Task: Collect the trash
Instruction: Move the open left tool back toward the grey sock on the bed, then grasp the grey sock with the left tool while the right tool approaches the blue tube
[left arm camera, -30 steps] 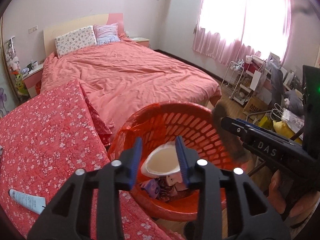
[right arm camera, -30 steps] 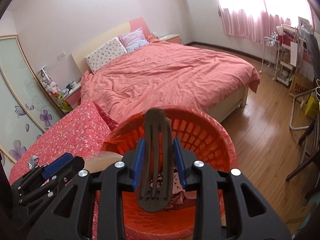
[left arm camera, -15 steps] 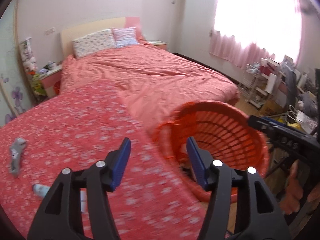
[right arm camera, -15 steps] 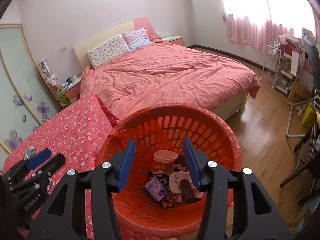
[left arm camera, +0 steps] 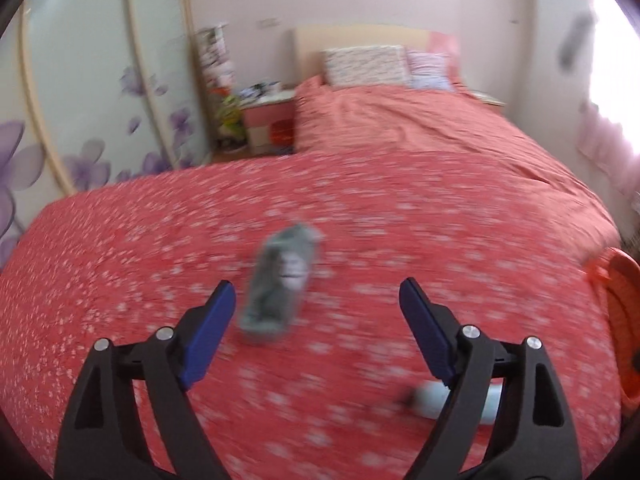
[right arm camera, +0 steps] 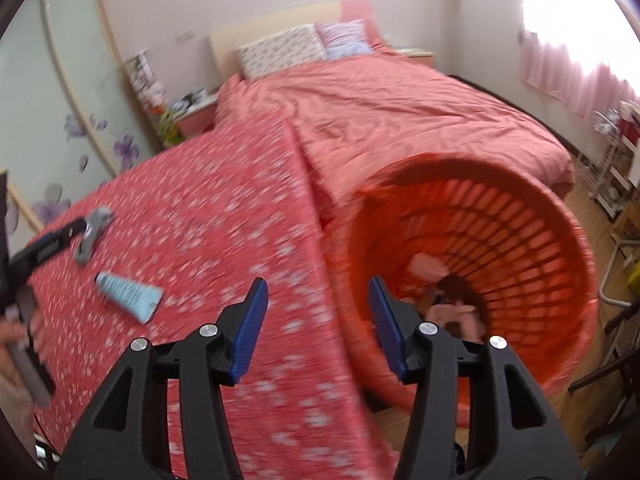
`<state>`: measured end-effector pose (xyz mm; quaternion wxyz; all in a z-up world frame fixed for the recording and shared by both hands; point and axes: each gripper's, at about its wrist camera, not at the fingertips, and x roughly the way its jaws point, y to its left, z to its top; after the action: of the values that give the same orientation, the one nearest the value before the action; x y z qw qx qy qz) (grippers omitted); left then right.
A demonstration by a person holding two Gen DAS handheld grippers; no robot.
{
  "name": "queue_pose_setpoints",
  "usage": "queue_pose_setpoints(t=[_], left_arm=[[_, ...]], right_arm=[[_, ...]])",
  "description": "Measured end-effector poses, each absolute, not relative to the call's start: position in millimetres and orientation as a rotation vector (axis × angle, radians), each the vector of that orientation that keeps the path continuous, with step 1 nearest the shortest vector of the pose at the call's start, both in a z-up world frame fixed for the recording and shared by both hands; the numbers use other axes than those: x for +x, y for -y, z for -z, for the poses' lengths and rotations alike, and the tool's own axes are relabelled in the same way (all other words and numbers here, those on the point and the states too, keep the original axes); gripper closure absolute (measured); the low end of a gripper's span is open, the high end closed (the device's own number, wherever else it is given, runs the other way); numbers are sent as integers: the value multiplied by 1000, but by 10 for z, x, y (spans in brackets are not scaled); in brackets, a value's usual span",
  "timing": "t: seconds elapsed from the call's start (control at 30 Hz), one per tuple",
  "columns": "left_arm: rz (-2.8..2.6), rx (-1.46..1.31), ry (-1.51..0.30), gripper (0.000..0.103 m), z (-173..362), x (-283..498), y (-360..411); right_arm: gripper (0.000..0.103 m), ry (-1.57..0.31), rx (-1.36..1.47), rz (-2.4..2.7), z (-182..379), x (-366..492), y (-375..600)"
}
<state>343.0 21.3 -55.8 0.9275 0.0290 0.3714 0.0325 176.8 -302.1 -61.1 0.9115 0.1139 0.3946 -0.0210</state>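
Left gripper (left arm camera: 316, 300) fingers spreading, empty, above blurred grey wrapper (left arm camera: 280, 280), perhaps; right gripper (right arm camera: 318, 316) parted, empty

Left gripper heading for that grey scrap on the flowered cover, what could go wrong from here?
The grey scrap sits nearer one finger of the opening left gripper, so closing now might clip its edge or bunch the flowered cover. The blue tube lies close by and could be knocked. Motion blur hides exact positions.
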Motion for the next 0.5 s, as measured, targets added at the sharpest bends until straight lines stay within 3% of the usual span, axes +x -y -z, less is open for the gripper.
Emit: queue_pose_setpoints(t=[0.17, 0.23, 0.37, 0.4, 0.5], left_arm=[[-97, 71, -825, 21, 754, 3753, -420], [-93, 83, -851, 27, 831, 3875, -435], [-100, 55, -911, 59, 951, 4042, -525], [-88, 32, -904, 73, 940, 4045, -561], [-80, 44, -914, 88, 936, 3998, -622]], right_arm=[[50, -845, 205, -16, 661, 1855, 2715], [50, -852, 198, -33, 664, 1882, 2636], [49, -862, 186, -74, 673, 1947, 2449], [49, -863, 184, -83, 677, 1952, 2402], [49, -867, 168, -128, 684, 2006, 2220]])
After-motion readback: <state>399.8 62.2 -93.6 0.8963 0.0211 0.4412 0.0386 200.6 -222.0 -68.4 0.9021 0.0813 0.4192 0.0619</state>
